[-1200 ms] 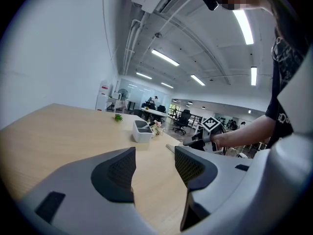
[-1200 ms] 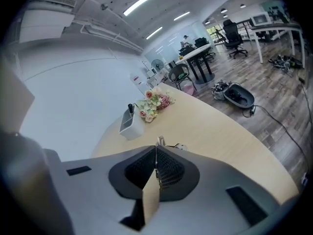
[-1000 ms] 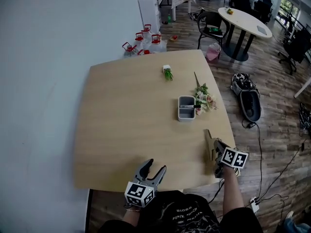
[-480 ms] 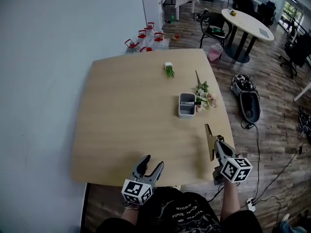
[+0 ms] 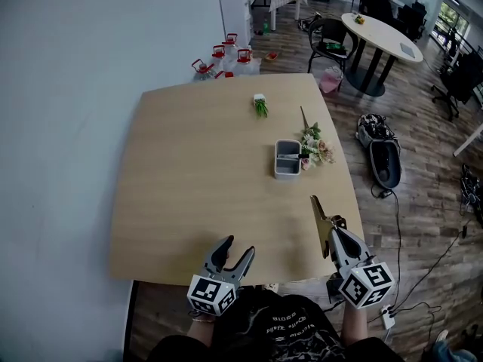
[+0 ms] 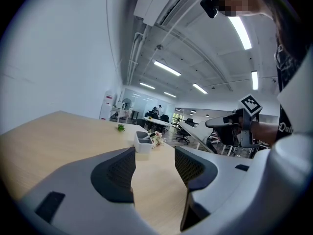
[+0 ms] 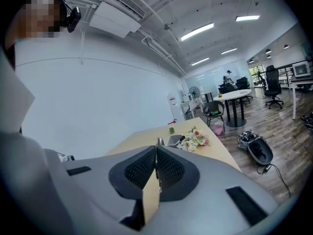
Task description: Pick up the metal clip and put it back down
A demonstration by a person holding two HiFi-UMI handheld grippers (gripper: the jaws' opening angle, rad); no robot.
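Note:
The metal clip (image 5: pixel 320 216) is a flat, brass-coloured strip. It is held on edge above the table's near right corner, with my right gripper (image 5: pixel 330 234) shut on it. In the right gripper view the clip (image 7: pixel 151 199) shows as a thin plate pinched between the ribbed pads (image 7: pixel 168 168). My left gripper (image 5: pixel 235 256) hovers at the table's near edge. Its jaws are open with nothing between them, as the left gripper view (image 6: pixel 154 165) shows. That view also catches the right gripper (image 6: pixel 234 126) off to the right.
The wooden table (image 5: pixel 189 179) carries a grey two-part tray (image 5: pixel 287 159), a bunch of flowers (image 5: pixel 314 145) beside it, and a small green plant (image 5: pixel 260 105) at the far side. Water jugs (image 5: pixel 223 60), chairs and a round table stand on the floor beyond.
My right gripper has risen from the table's right edge with the clip in it and has rolled, so the clip stands more upright. The left gripper has stayed put.

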